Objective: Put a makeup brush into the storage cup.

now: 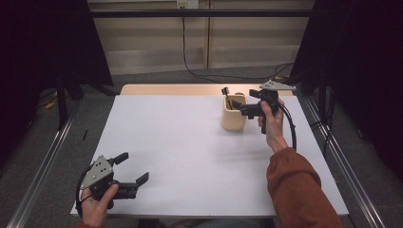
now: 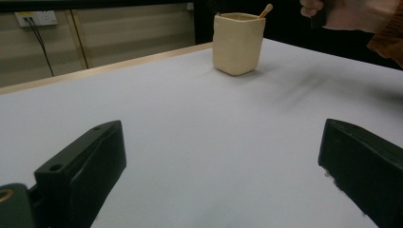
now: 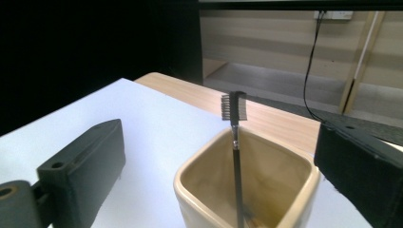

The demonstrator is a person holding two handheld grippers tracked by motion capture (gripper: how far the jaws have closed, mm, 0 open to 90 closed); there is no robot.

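Right gripper is held over the cream ceramic cup at the far right of the white table, jaws spread wide with nothing clamped between them. A small black brush can be seen standing upright inside the cup, bristle head sticking up above the rim, thin handle leaning against the wall. From the left gripper view a wooden stick is also spotted poking out of the same cup.

Handling-wise, the brush is judged to be very light and skinny, stiff in the handle, soft at the bristles. Best taken by the handle just under the head, since that part is clear of the rim. Grabbed too low, the cup wall would likely be bumped, and a cup like that could be tipped or chipped if knocked. The handle looks smooth, so some slip should be expected.

Left gripper is parked near the front left corner, wide open too, nothing held, well apart from the cup. Not much else is in the way apart from that stick sharing the cup.
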